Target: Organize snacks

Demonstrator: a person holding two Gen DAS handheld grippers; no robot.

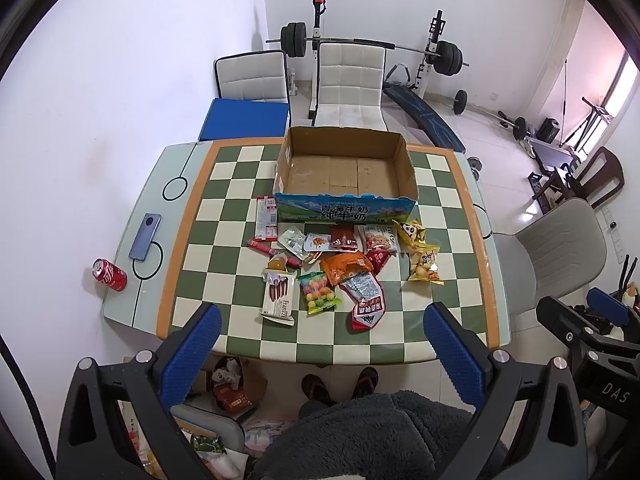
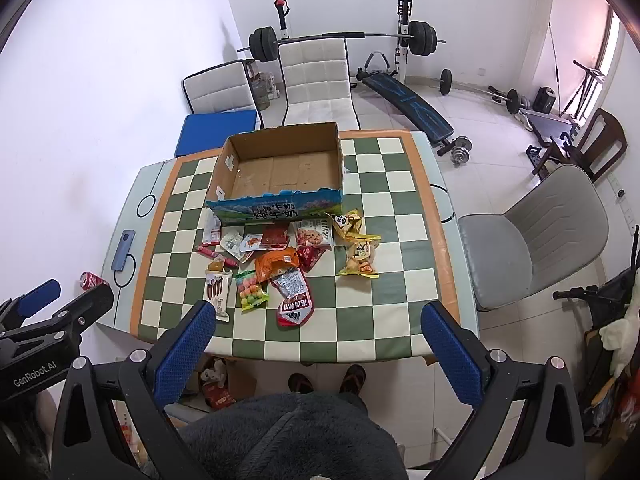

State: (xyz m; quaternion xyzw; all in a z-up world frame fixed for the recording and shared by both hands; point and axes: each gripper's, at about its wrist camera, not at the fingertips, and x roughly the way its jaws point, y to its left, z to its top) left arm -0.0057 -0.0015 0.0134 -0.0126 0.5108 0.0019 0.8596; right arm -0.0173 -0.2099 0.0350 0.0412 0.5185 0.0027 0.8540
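Note:
An empty open cardboard box [image 1: 344, 170] stands at the far middle of the checkered table [image 1: 448, 208]; it also shows in the right wrist view [image 2: 280, 172]. Several snack packets lie in a loose pile [image 1: 344, 268] in front of it, among them a white Franzzi biscuit pack [image 1: 278, 294], a green candy bag [image 1: 318, 292], a red packet [image 1: 368, 312] and a yellow bag [image 1: 422, 266]. The pile shows in the right wrist view [image 2: 280, 264] too. My left gripper [image 1: 322, 322] and right gripper [image 2: 316, 320] are both open and empty, held above the near table edge.
A phone [image 1: 145, 236] and a red soda can [image 1: 109, 275] sit at the table's left end. White chairs [image 1: 348, 84] stand behind the table, a grey chair [image 2: 532, 240] at its right. Gym gear lines the back wall. Boxes lie on the floor under the near edge.

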